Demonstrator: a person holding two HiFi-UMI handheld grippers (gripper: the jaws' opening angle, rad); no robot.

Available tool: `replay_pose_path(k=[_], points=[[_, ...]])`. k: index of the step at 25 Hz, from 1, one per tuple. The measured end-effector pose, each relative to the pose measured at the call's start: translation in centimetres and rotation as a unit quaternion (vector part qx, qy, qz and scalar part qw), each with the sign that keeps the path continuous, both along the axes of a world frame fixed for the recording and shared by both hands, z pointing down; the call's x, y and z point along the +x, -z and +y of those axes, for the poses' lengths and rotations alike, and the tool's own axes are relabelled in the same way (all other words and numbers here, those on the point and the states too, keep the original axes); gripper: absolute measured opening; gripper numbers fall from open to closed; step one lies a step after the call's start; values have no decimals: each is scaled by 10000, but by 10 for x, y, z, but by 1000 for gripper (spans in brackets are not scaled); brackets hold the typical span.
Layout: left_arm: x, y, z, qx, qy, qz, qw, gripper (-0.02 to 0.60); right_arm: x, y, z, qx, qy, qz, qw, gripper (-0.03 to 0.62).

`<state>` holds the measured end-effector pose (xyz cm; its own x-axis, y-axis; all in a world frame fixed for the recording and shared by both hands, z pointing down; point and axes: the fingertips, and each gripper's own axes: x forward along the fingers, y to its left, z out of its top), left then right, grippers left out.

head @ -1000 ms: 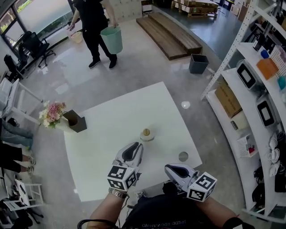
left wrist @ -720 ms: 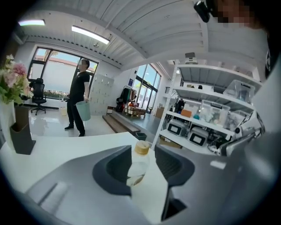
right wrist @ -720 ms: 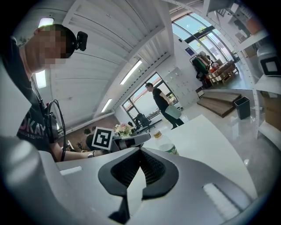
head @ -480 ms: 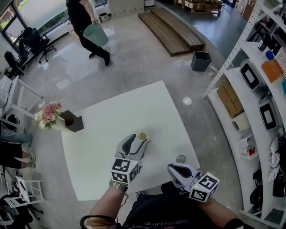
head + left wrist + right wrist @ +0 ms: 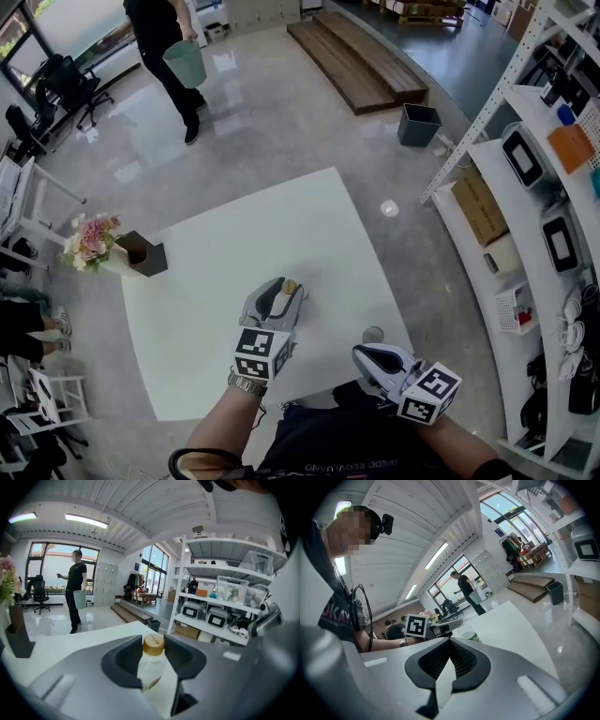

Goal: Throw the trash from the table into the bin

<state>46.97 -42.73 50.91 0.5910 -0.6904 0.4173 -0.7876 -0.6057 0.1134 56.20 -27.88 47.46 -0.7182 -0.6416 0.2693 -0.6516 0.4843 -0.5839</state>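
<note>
A small clear bottle with a gold cap (image 5: 152,660) stands upright on the white table (image 5: 281,225). My left gripper (image 5: 281,296) has it between its jaws, which are closing and touch the bottle on both sides. In the head view only the bottle's cap (image 5: 291,285) shows at the gripper's tip. My right gripper (image 5: 367,354) hovers shut and empty at the table's near right corner. Just ahead of it stands a small round cup (image 5: 373,334), seen with green print as a paper cup (image 5: 471,636) in the right gripper view.
A person walks off at the far left carrying a teal bucket (image 5: 185,63). A dark bin (image 5: 417,125) sits on the floor by the white shelves (image 5: 525,178). Pink flowers (image 5: 89,239) and a dark box (image 5: 145,253) stand at the table's left corner.
My left gripper has moved forward to the bottle and now has it between its jaws. The person with the teal bucket has walked further away to the left.
</note>
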Motion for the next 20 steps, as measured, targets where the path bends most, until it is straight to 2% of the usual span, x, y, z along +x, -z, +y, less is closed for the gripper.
replay_pose_path(k=[11,20], points=[[-7,7,11,-8,264,118,9996,138,0,4,0,48,227,-70,9997,-2],[-48,26,43,62,918,300,9953,138,-35,10,0,195,1041,-181,9942,-2]])
